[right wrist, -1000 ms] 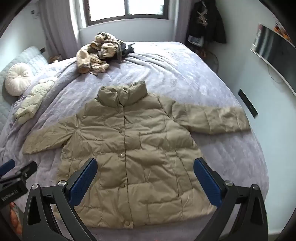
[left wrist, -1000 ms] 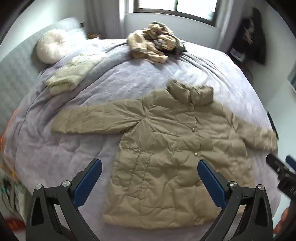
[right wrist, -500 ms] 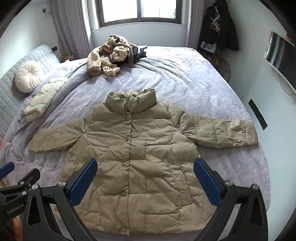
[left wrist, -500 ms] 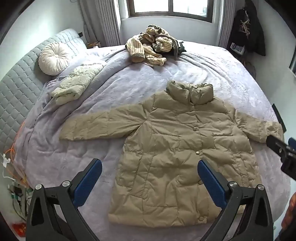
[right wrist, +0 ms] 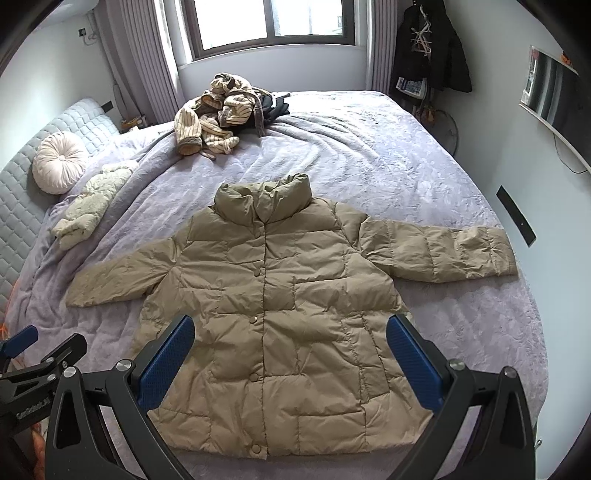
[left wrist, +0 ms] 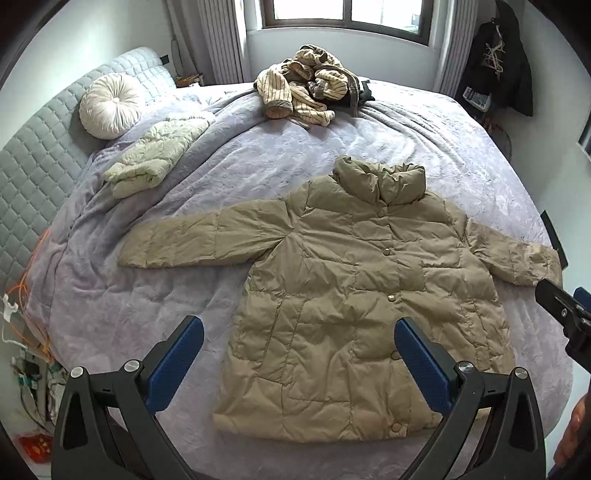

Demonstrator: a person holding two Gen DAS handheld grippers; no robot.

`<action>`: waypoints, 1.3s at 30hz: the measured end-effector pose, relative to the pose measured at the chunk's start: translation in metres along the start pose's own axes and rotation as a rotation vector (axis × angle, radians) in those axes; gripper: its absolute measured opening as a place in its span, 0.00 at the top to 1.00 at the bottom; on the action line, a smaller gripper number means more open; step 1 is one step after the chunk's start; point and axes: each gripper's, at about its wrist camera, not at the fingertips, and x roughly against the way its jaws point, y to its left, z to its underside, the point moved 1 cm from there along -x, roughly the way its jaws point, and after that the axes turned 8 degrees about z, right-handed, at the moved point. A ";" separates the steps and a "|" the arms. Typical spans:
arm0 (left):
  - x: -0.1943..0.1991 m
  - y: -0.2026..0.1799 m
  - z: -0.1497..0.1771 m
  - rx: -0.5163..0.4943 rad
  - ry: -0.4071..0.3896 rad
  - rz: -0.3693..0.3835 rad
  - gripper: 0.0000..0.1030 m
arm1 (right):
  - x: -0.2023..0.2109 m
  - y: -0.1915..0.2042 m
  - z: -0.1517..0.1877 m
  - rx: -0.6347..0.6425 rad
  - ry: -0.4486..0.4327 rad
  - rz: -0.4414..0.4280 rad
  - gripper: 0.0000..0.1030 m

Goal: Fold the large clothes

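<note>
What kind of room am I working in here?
Most likely a home bedroom. A large bed with a padded headboard and round cushion carries the spread tan puffer jacket, and dark coats hang beside the curtained window.

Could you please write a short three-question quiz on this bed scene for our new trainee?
1. True or false: the tan puffer jacket lies spread flat with both sleeves out to the sides.
2. Which lies nearest the round cushion? A) the striped clothes pile B) the folded cream garment C) the tan jacket's hem
3. Fill in: the left gripper and the right gripper both stand ____, holding nothing.

Key: 1 true; 2 B; 3 open.
</note>
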 end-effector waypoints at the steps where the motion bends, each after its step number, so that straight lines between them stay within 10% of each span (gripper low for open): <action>1: 0.001 0.002 0.000 0.008 -0.002 0.003 0.00 | 0.000 0.001 0.001 0.000 -0.001 0.004 0.00; 39: 0.019 0.016 -0.020 -0.001 -0.119 -0.050 0.00 | 0.009 -0.009 -0.030 -0.027 -0.062 0.039 0.00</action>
